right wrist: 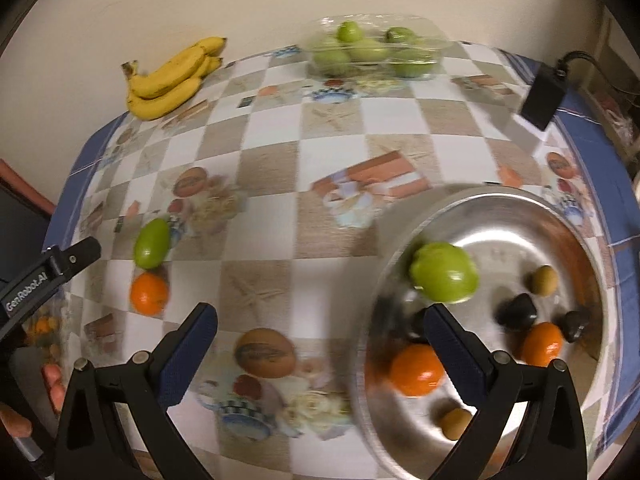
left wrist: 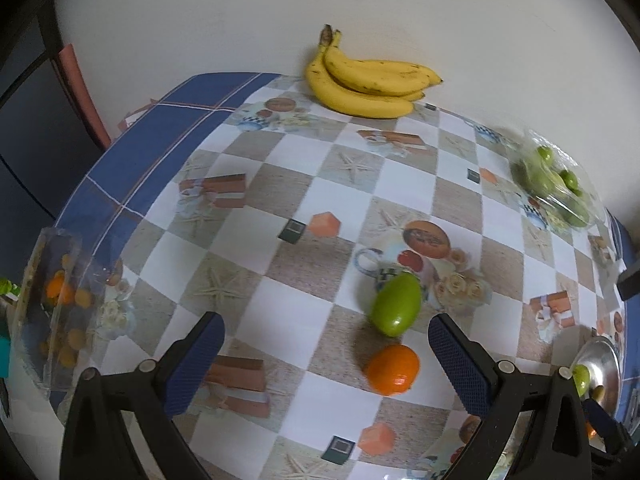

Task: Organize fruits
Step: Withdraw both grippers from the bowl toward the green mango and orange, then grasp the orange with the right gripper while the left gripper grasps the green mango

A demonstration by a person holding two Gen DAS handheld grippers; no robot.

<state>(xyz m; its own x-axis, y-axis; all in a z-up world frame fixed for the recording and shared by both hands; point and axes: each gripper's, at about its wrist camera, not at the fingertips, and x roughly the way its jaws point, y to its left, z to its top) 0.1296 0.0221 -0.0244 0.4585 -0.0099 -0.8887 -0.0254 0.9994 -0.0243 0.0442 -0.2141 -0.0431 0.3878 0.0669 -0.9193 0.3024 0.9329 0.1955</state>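
green fruit (left wrist: 396, 309) between left tool (left wrist: 326, 332) fingers

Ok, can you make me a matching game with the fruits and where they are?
Things:
1. bananas
2. loose orange
3. green pears
4. big green fruit

Places:
A. in the metal bowl
B. in the clear plastic box
C. at the back of the table by the wall
D. on the tablecloth, right by a green oval fruit

Pairs: 1-C, 2-D, 3-B, 4-A
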